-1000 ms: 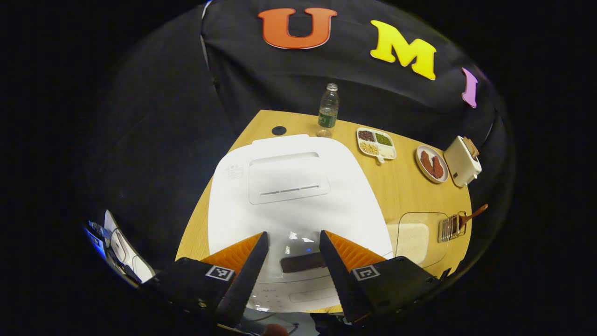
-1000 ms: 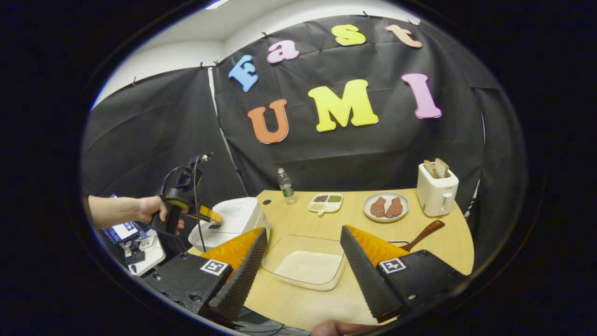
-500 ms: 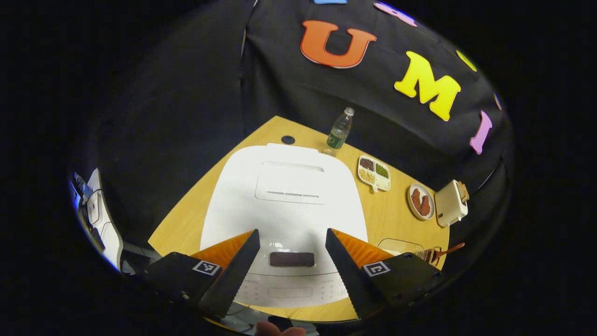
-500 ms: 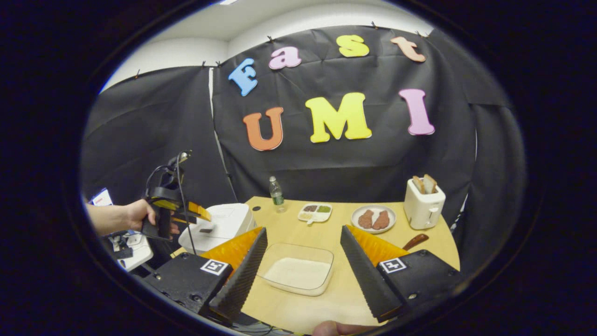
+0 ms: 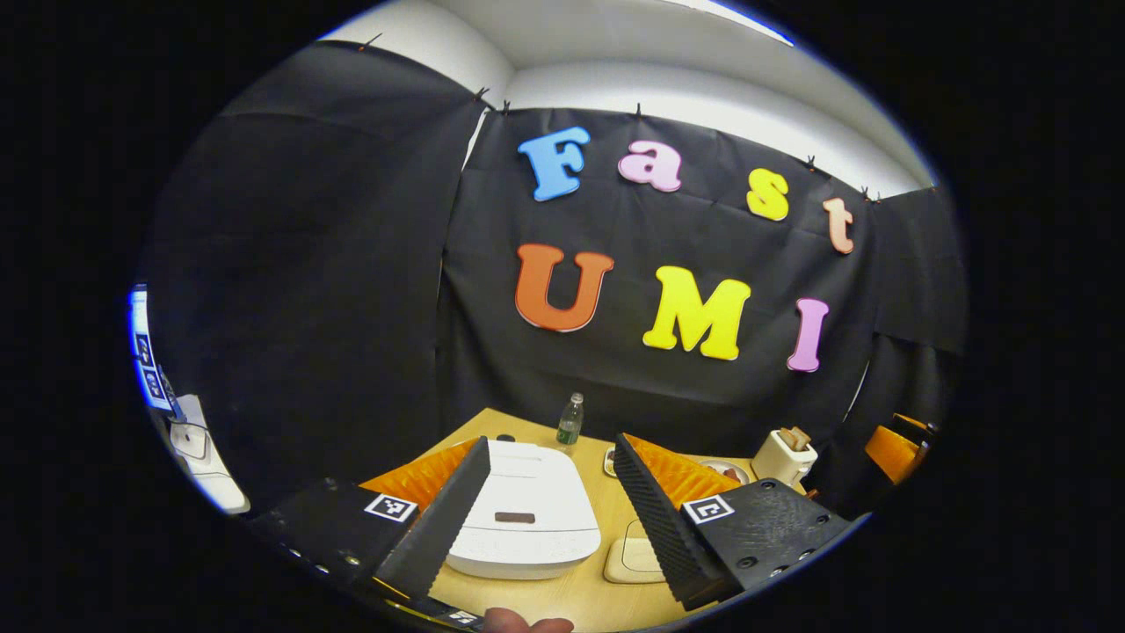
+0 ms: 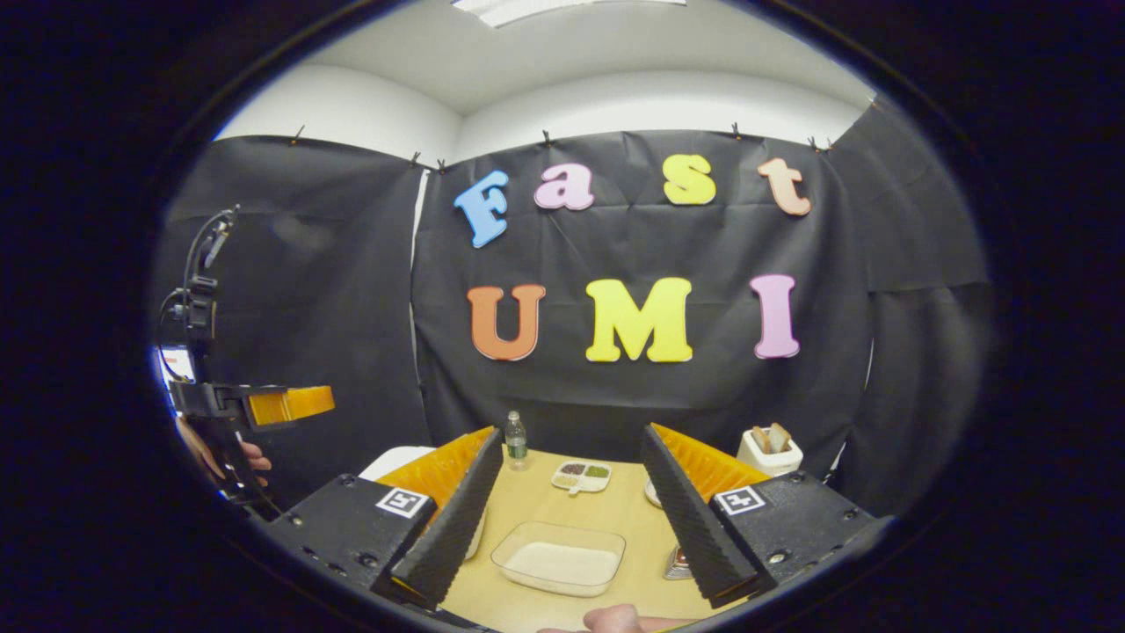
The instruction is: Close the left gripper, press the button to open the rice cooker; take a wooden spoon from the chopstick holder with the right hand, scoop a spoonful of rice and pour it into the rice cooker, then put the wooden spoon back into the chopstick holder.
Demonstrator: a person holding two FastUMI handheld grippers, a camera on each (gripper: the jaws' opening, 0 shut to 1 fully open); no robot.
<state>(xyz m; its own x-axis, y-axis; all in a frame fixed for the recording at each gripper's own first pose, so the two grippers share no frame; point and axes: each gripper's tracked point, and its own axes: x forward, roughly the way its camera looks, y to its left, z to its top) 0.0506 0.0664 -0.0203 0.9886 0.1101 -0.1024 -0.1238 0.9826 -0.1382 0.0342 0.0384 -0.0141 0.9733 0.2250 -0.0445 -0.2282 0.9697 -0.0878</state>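
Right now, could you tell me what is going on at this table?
A person holds a gripper in each hand above a wooden table, and neither touches anything. The left gripper is open, raised over the white rice cooker, whose lid is shut. The right gripper is open too, above a clear dish of rice. A water bottle, a divided snack tray and a toaster stand farther back.
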